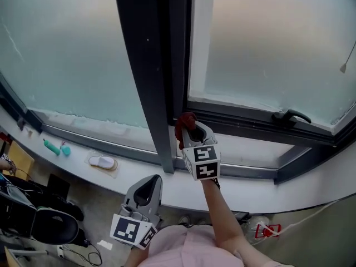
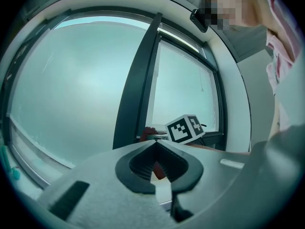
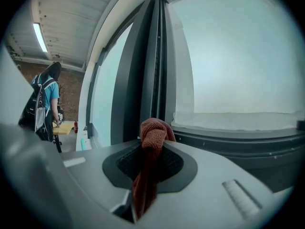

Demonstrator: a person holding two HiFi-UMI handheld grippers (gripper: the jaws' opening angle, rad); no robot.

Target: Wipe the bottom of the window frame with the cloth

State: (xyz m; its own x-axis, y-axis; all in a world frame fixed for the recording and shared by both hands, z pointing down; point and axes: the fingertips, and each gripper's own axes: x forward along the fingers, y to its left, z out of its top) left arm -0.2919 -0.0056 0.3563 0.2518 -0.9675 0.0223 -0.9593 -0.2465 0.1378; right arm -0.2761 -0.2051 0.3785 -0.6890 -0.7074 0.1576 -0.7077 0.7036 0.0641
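Left tongs (image 2: 156,142): jaws closed tip to tip, nothing between. Past them, the right tongs (image 2: 157,137), marker cube (image 2: 186,129) facing camera, red cloth (image 2: 147,132) at their tip, just beside the foot of the dark mullion (image 2: 138,80). Frosted glass (image 2: 71,89) on both sides. Pink sleeve (image 2: 281,46) at top right.
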